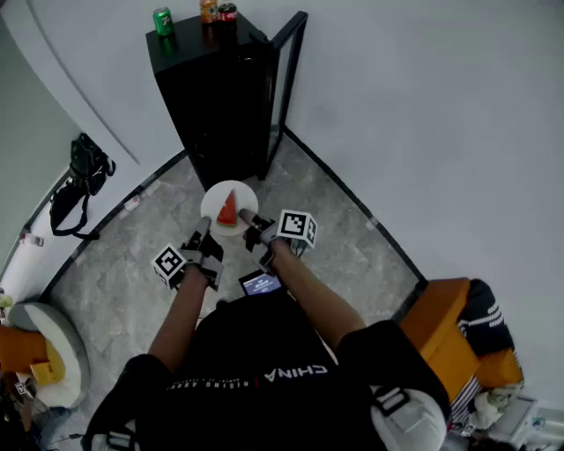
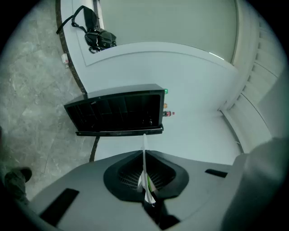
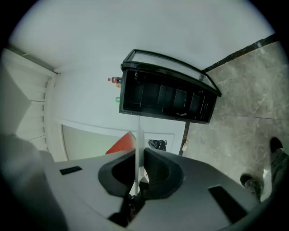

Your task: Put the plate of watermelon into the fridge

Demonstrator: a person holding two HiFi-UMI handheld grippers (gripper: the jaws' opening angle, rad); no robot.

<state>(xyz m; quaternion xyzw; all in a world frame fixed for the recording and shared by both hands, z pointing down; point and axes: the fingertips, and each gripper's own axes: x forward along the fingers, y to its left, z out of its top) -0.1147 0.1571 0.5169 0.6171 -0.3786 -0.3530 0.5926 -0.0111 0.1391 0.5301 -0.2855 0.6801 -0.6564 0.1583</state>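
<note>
A white plate (image 1: 214, 204) with a red watermelon wedge (image 1: 228, 211) is held level above the floor, in front of a black mini fridge (image 1: 216, 97) whose door (image 1: 287, 84) stands open. My left gripper (image 1: 204, 232) is shut on the plate's near left rim and my right gripper (image 1: 250, 220) on its near right rim. In the left gripper view the plate (image 2: 144, 151) shows edge-on between the jaws of the gripper (image 2: 144, 180), with the open fridge (image 2: 117, 113) ahead. In the right gripper view the gripper (image 3: 137, 176) clamps the plate edge (image 3: 137, 140); the watermelon (image 3: 122, 143) and fridge (image 3: 167, 97) show beyond.
Three drink cans stand on the fridge top: green (image 1: 163, 21), orange (image 1: 208, 11), red (image 1: 227, 12). A black bag (image 1: 84, 172) lies by the left wall. An orange seat (image 1: 449, 335) stands at the right. White walls close the corner behind the fridge.
</note>
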